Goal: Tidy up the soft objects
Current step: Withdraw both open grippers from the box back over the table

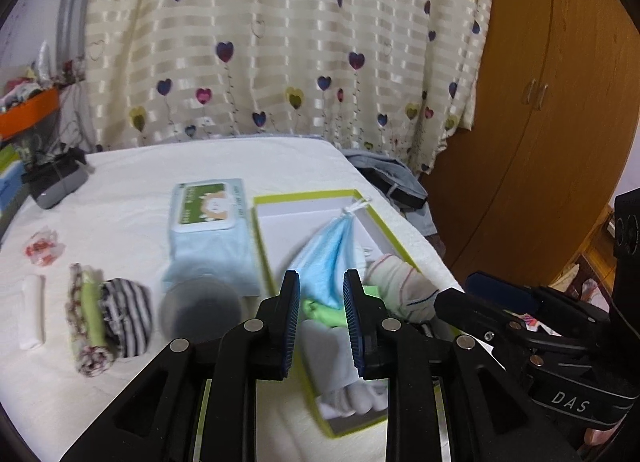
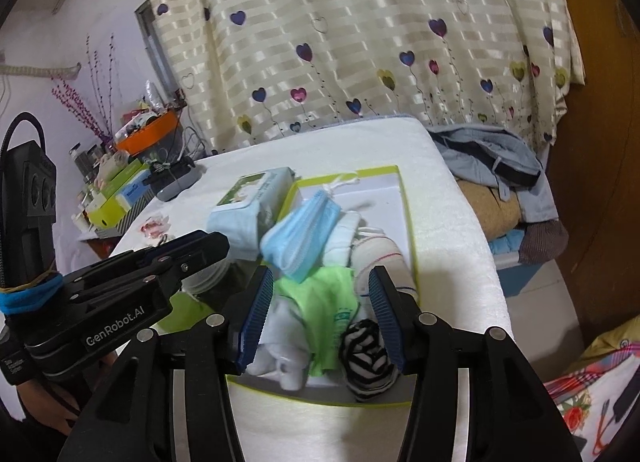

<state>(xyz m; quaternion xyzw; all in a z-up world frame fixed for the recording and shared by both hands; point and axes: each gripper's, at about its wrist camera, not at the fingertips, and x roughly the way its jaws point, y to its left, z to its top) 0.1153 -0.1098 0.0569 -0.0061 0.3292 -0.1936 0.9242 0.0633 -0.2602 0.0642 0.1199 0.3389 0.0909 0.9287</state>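
- Left gripper (image 1: 321, 286): jaws spread, nothing between the pads; hangs over near end of the lime-edged box (image 1: 394, 237), blue face mask (image 1: 328, 258) showing thru the gap.
- Right gripper (image 2: 321, 286): jaws spread wide, empty; hangs over the same box (image 2: 403, 197), green cloth (image 2: 326, 304) seen between the fingers.
- In box, right wrist view: mask (image 2: 300, 236) lies on top of the pile, its white ear loops trailing toward the far end; white socks (image 2: 280, 346) by the left pad; striped b/w sock (image 2: 366, 358) by the right pad at the near wall; cream sock w/ red & blue lines (image 2: 378, 258) just behind right fingertip.
- Left wrist view: cream sock (image 1: 400, 282) right of the mask, green cloth (image 1: 324, 312) under it, white socks (image 1: 344, 366) at near end.
- Wet-wipes pack (image 1: 210, 221) just left of box, touching or nearly so — can't tell which.
- Blurry dark round thing (image 1: 200, 306) in front of the pack; too smeared to ID.
- Further left on white towel (image 1: 120, 181): striped sock (image 1: 128, 314) touching a rolled floral/green cloth (image 1: 90, 322), then a white roll (image 1: 32, 310), a small red-white wrapper (image 1: 42, 248) behind them.
- Grey-black device (image 1: 56, 181) at far left corner.
- Behind: heart-print curtain (image 1: 280, 41), wooden wardrobe (image 1: 540, 101) on the right.
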